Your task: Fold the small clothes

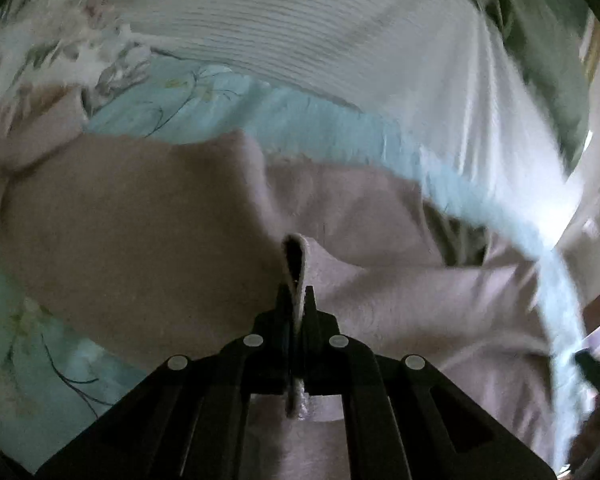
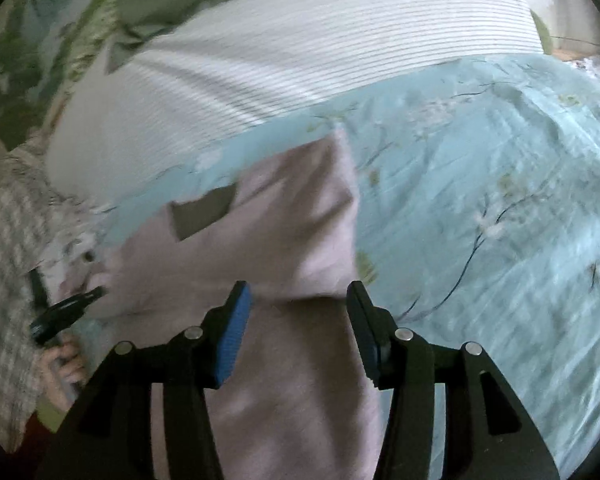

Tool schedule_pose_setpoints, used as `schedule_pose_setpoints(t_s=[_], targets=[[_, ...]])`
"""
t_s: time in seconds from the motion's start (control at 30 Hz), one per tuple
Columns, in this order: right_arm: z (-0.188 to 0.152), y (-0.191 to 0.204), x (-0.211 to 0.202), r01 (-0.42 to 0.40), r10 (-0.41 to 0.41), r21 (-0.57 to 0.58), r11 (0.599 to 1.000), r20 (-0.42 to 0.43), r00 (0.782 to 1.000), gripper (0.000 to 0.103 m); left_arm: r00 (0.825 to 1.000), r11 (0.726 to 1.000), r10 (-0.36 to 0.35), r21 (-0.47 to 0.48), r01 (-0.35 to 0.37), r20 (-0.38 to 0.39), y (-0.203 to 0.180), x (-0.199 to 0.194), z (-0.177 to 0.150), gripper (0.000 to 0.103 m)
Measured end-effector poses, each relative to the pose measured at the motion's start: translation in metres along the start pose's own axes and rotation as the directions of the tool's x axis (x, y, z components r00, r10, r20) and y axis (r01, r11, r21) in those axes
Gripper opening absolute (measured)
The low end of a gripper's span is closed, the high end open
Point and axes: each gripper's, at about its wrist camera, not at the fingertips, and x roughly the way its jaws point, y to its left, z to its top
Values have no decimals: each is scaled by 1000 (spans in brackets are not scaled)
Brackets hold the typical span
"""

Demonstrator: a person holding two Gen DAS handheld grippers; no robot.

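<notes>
A small pale pink garment (image 1: 148, 208) lies on a light blue floral bedsheet (image 1: 180, 100). My left gripper (image 1: 298, 292) is shut on a pinched fold of the pink garment, which sticks up between its fingers. In the right wrist view the same pink garment (image 2: 276, 232) spreads from the centre toward the lower left, with a dark patch (image 2: 204, 214) on it. My right gripper (image 2: 300, 296) is open and empty, its fingers just above the garment's near part. The left gripper (image 2: 66, 312) and the hand holding it show at the left of that view.
A white striped pillow or quilt (image 2: 320, 40) lies across the far side of the bed, also in the left wrist view (image 1: 300, 20). Green floral bedding (image 2: 40, 40) is at the far left. A grey checked cloth (image 2: 8, 260) sits at the left edge. Bare blue sheet (image 2: 500, 200) extends right.
</notes>
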Motion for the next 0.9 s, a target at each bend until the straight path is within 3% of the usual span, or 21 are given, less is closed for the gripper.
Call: schedule_pose_setpoints(t_s=[0.07, 0.2, 0.33, 0.4, 0.53, 0.6, 0.67, 0.77, 0.83, 0.9], targets=[[11, -7, 16, 21, -21, 0, 1000, -7, 1000, 52, 1000, 1000, -13, -6, 13, 28, 2, -4, -2, 2], [30, -16, 59, 29, -27, 22, 999, -65, 998, 52, 999, 999, 29, 33, -30, 19, -3, -1, -10, 2], [38, -20, 101, 34, -30, 26, 999, -149, 988, 51, 1000, 1000, 25, 1, -25, 0, 3, 2, -11, 2], [38, -22, 114, 10, -4, 30, 1000, -191, 982, 6, 999, 999, 32, 11, -32, -3, 2, 2, -12, 2], [49, -31, 92, 21, -16, 42, 999, -115, 993, 7, 1000, 999, 3, 45, -4, 8, -10, -4, -8, 2], [47, -39, 94, 53, -46, 47, 998, -131, 990, 8, 1000, 997, -5, 74, 4, 13, -18, -3, -8, 3], [43, -40, 100, 110, -103, 36, 993, -158, 982, 10, 1000, 995, 25, 98, -25, -2, -25, 7, -10, 3], [41, -19, 78, 215, -216, -15, 976, -64, 974, 16, 999, 996, 27, 89, -23, -36, -25, 17, -13, 3], [36, 4, 62, 149, -149, -64, 987, 0, 989, 18, 999, 996, 27, 89, -23, -42, -24, 19, -15, 3], [28, 27, 68, 93, -102, -153, 984, -51, 993, 32, 998, 996, 27, 84, -22, -53, -23, 22, -16, 3]])
